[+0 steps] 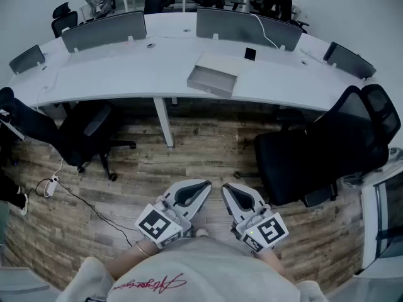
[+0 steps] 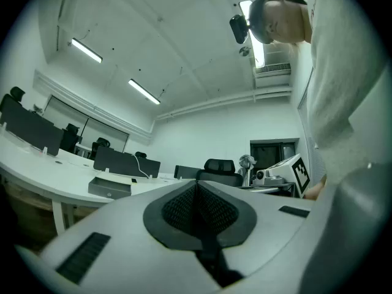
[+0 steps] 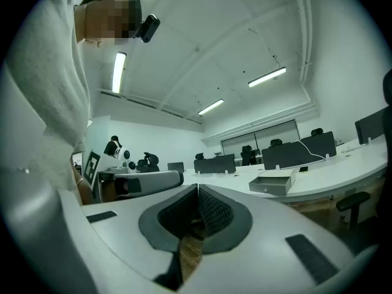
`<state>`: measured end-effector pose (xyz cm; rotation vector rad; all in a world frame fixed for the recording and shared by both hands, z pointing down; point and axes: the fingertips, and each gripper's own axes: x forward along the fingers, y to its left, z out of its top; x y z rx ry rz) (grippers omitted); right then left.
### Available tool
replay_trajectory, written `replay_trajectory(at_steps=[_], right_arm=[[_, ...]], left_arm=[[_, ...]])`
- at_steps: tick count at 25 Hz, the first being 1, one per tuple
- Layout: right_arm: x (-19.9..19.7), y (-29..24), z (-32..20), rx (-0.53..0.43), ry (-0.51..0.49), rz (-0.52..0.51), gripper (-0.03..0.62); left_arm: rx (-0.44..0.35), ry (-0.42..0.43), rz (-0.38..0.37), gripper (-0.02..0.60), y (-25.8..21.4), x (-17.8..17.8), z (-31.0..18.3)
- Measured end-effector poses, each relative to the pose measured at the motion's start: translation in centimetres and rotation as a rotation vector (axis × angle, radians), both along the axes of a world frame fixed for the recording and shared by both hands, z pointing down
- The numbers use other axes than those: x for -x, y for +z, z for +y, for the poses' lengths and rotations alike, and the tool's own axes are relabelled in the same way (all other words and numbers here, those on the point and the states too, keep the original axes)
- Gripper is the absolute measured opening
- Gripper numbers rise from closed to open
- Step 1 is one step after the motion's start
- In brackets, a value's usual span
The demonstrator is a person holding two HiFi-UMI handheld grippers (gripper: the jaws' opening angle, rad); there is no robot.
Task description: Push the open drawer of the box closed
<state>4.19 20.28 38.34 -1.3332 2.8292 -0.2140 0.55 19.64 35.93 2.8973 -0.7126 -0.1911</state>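
A grey box with its drawer (image 1: 213,80) pulled out toward me sits on the long white curved desk (image 1: 126,68). The same box shows small in the left gripper view (image 2: 109,188) and in the right gripper view (image 3: 274,184). Both grippers hang close to my body, low over the wooden floor and far from the desk. My left gripper (image 1: 203,191) is shut, its tips meeting, with nothing held (image 2: 196,184). My right gripper (image 1: 228,191) is shut and empty too (image 3: 197,190).
Black office chairs stand between me and the desk: one at the left (image 1: 88,131), a large one at the right (image 1: 327,150). A white desk leg (image 1: 165,123) drops below the box. Grey divider screens (image 1: 247,27) line the desk's far edge. A cable and power strip (image 1: 51,185) lie on the floor.
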Motion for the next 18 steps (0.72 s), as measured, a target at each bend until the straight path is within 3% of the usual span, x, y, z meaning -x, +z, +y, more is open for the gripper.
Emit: replay_trajectory(at_steps=[12, 18], right_arm=[[0.2, -0.1, 0.4, -0.004, 0.002, 0.015, 0.023], [-0.6, -0.8, 0.5, -0.025, 0.018, -0.045, 0.023]], left_arm=[[0.004, -0.011, -0.008, 0.017, 0.0, 0.1, 0.6], [0.003, -0.025, -0.007, 0.017, -0.1, -0.1, 0.9]])
